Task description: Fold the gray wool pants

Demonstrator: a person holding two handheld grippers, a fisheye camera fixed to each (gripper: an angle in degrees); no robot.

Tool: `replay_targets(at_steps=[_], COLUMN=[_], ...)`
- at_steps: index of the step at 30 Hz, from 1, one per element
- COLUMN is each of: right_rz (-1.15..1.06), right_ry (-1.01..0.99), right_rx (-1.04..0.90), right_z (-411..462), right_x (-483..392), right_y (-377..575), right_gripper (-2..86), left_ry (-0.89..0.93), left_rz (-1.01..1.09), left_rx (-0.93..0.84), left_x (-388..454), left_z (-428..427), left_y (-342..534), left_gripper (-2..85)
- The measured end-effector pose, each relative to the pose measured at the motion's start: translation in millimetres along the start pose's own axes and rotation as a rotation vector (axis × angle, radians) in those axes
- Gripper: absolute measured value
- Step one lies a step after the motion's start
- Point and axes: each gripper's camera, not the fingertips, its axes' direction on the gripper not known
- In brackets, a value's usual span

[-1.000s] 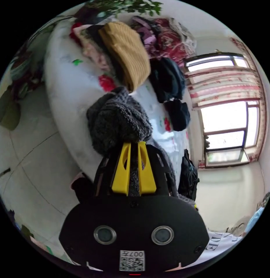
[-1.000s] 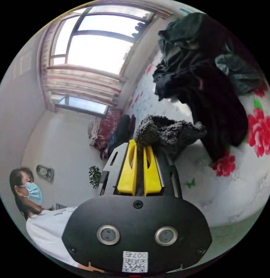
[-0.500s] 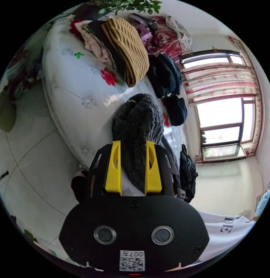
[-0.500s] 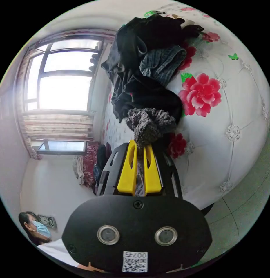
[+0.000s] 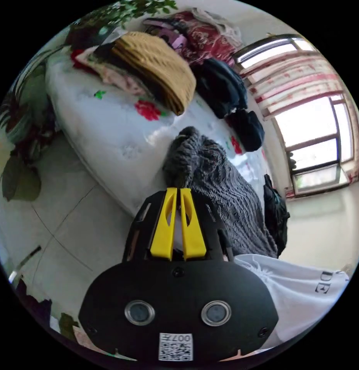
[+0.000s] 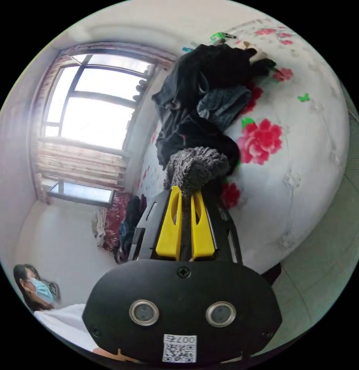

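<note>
left tool [image 5: 178, 189] jaws closed on gray wool pants [image 5: 221, 192], right tool [image 6: 186, 187] clamped on pants too

gray wool pants [image 5: 221, 192]: dark gray, thick, fuzzy knit with a looped, nubby surface. in the left gripper view they are seen draped in a long band off the near edge of the bed [image 5: 110, 131], the far end bunched into a rounded lump on the white flowered cover, the rest running down past the edge. in the right gripper view the pants [image 6: 196, 167] are seen gathered into a crumpled wad, raised above the bed's cover [image 6: 302, 154], near its edge and in front of a pile of dark clothes.
</note>
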Motion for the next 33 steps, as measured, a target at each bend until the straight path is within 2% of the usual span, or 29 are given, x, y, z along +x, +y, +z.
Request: replay_targets(at_steps=[2, 4, 9, 12, 15, 17, 18, 20, 21, 23, 24, 26, 28, 33], right_rz=[0.203, 0.32, 0.255, 0.015, -0.346, -0.705, -0.788, -1.052, -1.105, -1.263, -1.283, -1.322, -1.329, -1.369], right_ry=[0.08, 0.046, -0.026, -0.08, -0.078, -0.065, -0.062, -0.053, -0.05, -0.012, -0.002, 0.064, 0.083, 0.034], right_rx=[-0.04, -0.013, 0.043, -0.014, -0.173, -0.366, -0.419, -0.645, -0.705, -0.95, -1.018, -1.285, -1.369, -1.242], right_z=[9.0, 12.8, 36.2, 61.5, 112.1, 171.6, 188.2, 262.0, 282.0, 366.3, 386.8, 453.5, 471.4, 458.6], right_x=[63.0, 95.0, 76.2, -1.8, -126.5, -233.4, -255.2, -311.3, -317.1, -307.7, -298.4, -250.5, -229.1, -232.3], right_y=[30.5, 59.5, 113.5, 139.5, 195.4, 286.3, 315.1, 445.5, 480.9, 626.0, 660.2, 776.8, 829.1, 849.9], right_gripper=[0.5, 0.5, 0.5, 0.6, 1.0, 1.6, 1.8, 2.9, 3.3, 4.3, 4.6, 5.3, 5.7, 6.8], left_ry=[0.159, 0.234, 0.188, 0.21, 0.225, 0.25, 0.258, 0.269, 0.257, 0.256, 0.264, 0.289, 0.312, 0.361], left_rz=[-0.162, -0.193, -0.112, -0.112, -0.13, -0.153, -0.159, -0.16, -0.155, -0.156, -0.156, -0.155, -0.177, -0.215], left_rx=[-0.03, 0.02, -0.025, -0.03, -0.027, -0.025, -0.03, -0.039, -0.035, -0.03, -0.028, -0.014, -0.002, 0.023], left_x=[-45.0, -52.2, -42.1, -49.3, -59.8, -69.8, -72.0, -76.8, -77.6, -85.1, -87.2, -96.2, -105.5, -122.3], left_z=[22.4, 24.9, 27.7, 24.6, 27.8, 39.6, 44.2, 61.3, 63.5, 71.9, 73.7, 80.0, 86.0, 111.7], left_y=[13.3, 14.7, -2.3, -1.5, 3.1, 1.3, -0.5, -9.1, -11.0, -16.3, -16.7, -14.8, -11.7, -3.1], left_gripper=[1.6, 4.7, 11.3, 14.5, 16.2, 17.0, 17.0, 16.7, 16.7, 16.4, 16.3, 14.7, 13.5, 8.7])
